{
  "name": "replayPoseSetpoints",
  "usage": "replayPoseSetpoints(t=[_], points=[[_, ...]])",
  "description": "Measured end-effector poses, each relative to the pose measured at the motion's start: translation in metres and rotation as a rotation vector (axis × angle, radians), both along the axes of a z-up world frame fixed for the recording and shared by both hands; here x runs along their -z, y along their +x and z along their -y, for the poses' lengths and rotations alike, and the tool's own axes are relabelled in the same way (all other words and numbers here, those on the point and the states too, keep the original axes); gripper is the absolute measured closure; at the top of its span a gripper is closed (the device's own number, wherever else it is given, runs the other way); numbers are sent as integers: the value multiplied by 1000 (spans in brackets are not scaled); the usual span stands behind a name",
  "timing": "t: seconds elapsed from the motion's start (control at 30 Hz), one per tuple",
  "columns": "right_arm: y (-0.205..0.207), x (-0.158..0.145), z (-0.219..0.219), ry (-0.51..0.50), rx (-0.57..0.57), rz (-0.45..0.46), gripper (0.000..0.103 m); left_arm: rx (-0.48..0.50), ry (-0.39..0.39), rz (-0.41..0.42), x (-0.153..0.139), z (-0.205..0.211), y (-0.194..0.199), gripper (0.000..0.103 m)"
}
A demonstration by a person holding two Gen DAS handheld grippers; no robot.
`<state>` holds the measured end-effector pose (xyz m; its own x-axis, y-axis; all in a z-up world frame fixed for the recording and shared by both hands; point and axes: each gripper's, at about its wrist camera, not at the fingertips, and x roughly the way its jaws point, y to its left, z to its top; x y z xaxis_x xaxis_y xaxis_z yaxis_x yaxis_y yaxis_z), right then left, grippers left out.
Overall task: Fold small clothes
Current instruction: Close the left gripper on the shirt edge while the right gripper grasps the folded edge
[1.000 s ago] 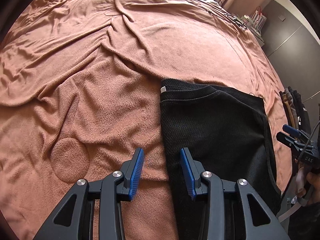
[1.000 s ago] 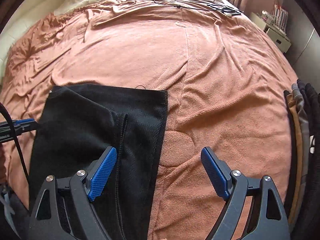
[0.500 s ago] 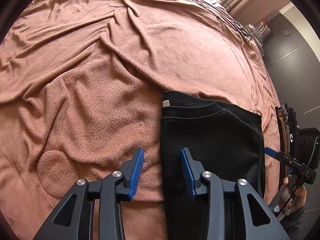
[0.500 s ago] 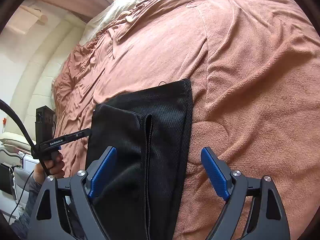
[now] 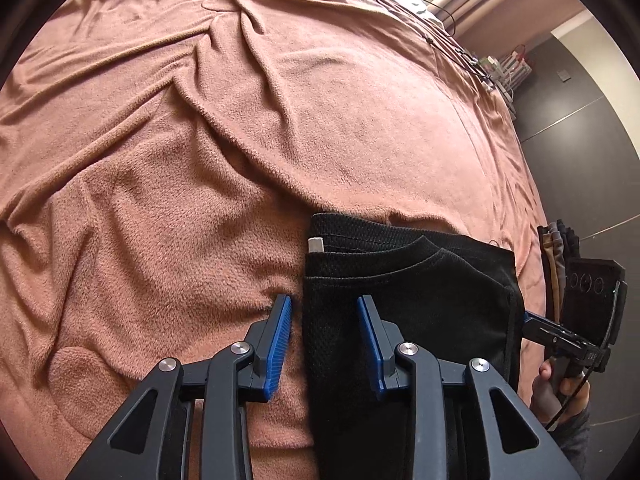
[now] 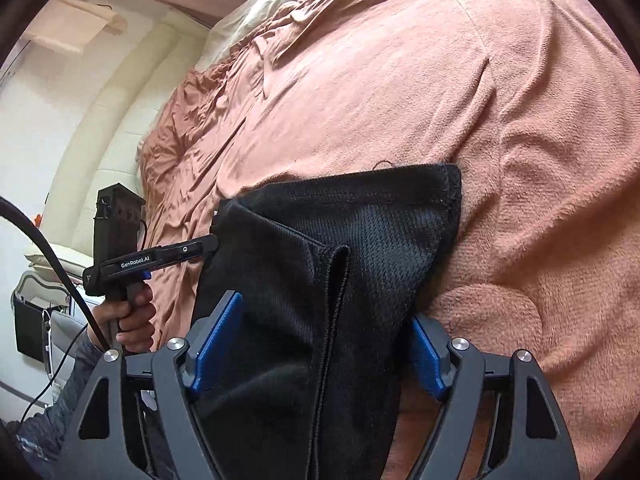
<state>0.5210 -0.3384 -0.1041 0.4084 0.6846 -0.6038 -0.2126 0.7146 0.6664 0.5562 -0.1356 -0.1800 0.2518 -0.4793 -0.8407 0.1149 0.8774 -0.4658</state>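
The left gripper [image 5: 324, 340] straddles the left edge of the black garment [image 5: 420, 300], a partly folded mesh top lying flat near the front edge of the bed; its jaws have just been closing, but the blue pads [image 5: 280, 344] stand apart with the edge between them, not yet pressing it. Over at the garment's right edge, the right gripper [image 6: 320, 348] has its jaws wide around the cloth; they too have just been closing, and the cloth bunches between them unpinched. To fold cleanly, I'd say both should bite all layers at matching spots on each side, then lift together so the seam [image 6: 332, 300] stays straight. The rumpled pink blanket [image 5: 200, 160] will shift underfoot, so to speak; cables [image 5: 440, 28] trail toward the far corner
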Motion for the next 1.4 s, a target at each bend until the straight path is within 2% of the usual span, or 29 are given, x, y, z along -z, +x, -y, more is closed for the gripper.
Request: replayPoseSetpoints(t=[0.2, 0.27, 0.33, 0.6, 0.73, 0.83, 0.9, 0.93, 0.97, 1.03, 1.2, 1.4], points=[[13, 12, 6, 19, 12, -4, 49, 8, -26, 17, 4, 4, 10, 73], [12, 13, 9, 11, 8, -5, 62, 1, -36, 22, 5, 3, 12, 73], [10, 15, 17, 9, 15, -20, 68, -2, -40, 28, 6, 2, 13, 74], [8, 21, 30, 92, -17, -40, 66, 3, -48, 35, 7, 6, 13, 74], [12, 21, 27, 77, -33, -33, 65, 4, -65, 35, 9, 5, 14, 74], [16, 19, 21, 56, -30, -24, 66, -9, -67, 39, 10, 7, 16, 80], [15, 16, 15, 40, -21, -12, 66, -9, -57, 45, 7, 10, 14, 88], [14, 14, 11, 21, -18, -4, 71, -6, -47, 54, 5, 12, 13, 89], [13, 13, 7, -8, -14, 3, 83, -4, -39, 65, 3, 12, 11, 91], [11, 9, 2, -46, -4, 5, 92, -10, -49, 79, -4, 11, 8, 92], [-6, -15, -13, -102, 32, 51, 94, -11, -88, 123, -28, 2, -2, 93], [-34, -51, -34, -173, 68, 101, 95, -5, -99, 176, -56, -3, -20, 93]])
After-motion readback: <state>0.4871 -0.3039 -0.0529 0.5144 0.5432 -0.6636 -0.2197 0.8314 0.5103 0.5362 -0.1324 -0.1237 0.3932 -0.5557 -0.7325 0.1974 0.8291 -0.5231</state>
